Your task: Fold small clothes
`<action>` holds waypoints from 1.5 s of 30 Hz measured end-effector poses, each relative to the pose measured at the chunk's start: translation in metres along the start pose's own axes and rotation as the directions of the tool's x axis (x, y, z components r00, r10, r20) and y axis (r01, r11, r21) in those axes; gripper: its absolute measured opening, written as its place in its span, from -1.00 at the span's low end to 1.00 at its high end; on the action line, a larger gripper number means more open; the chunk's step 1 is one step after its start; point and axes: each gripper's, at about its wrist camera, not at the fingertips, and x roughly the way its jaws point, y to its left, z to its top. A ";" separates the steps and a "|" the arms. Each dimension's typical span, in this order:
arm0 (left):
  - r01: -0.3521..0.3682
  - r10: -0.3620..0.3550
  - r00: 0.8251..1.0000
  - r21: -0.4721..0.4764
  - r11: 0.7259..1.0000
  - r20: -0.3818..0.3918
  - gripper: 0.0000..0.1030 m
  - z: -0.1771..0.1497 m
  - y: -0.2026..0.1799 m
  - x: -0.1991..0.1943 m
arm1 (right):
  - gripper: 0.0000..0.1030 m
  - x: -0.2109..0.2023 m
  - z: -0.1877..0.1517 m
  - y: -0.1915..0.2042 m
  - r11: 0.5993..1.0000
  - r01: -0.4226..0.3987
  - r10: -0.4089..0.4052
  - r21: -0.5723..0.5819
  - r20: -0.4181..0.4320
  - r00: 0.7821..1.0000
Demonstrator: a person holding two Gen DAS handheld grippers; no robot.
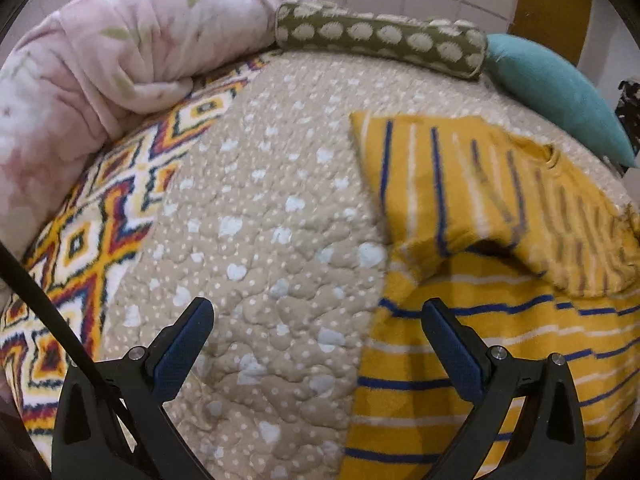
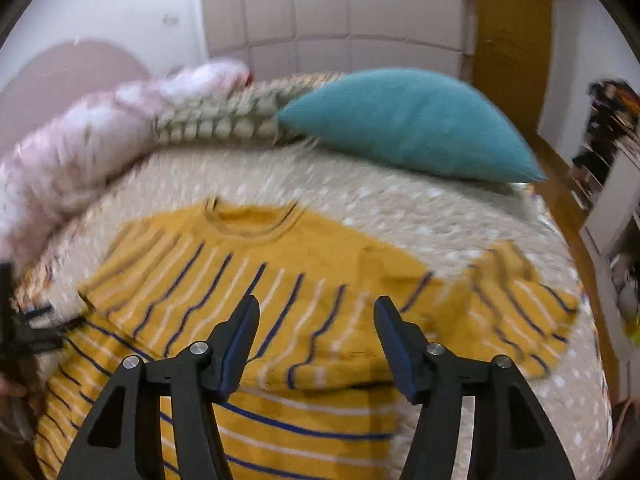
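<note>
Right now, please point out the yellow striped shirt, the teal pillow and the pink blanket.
yellow striped shirt point(image 2: 320, 248): right wrist view, plain chest below the collar.
teal pillow point(image 2: 408, 124): right wrist view, middle of its face.
pink blanket point(image 1: 132, 44): left wrist view, upper fold.

surface: bed point(image 1: 280, 208) with beige dotted quilt | on it: yellow striped shirt point(image 2: 256, 280), partly folded | far edge: pink blanket point(image 1: 132, 48), green patterned bolster point(image 1: 380, 36), teal cushion point(image 2: 412, 124) | left side: zigzag-pattern cover point(image 1: 92, 232)

Left gripper point(image 1: 316, 316) wide apart, empty, over beige dotted quilt point(image 1: 260, 208), yellow striped top point(image 1: 480, 280) at right, partly folded, pink blanket point(image 1: 120, 60) far left, teal pillow point(image 1: 560, 96) far right
</note>
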 end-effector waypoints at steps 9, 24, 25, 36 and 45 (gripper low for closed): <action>-0.010 0.009 1.000 0.053 0.999 0.023 1.00 0.031 -0.028 0.009 | 0.23 0.025 -0.048 -0.008 0.993 0.108 -0.111 -0.045 -0.089 0.990; -0.026 0.027 0.999 0.037 0.999 -0.025 1.00 0.014 -0.030 0.019 | 0.12 0.042 -0.033 -0.036 0.986 0.125 -0.116 0.110 -0.080 0.990; -0.014 0.015 1.000 0.036 0.999 -0.015 1.00 0.013 -0.034 0.012 | 0.12 0.035 -0.034 -0.038 0.986 0.112 -0.103 0.122 -0.076 0.992; 0.080 -0.081 0.997 0.071 0.994 0.000 1.00 0.002 -0.072 -0.003 | 0.32 -0.035 -0.075 -0.094 0.958 0.122 -0.117 0.258 -0.036 0.992; 0.056 -0.054 0.998 0.094 0.994 -0.024 1.00 -0.015 -0.081 0.014 | 0.32 -0.029 -0.068 -0.139 0.932 0.098 -0.096 0.349 -0.023 0.995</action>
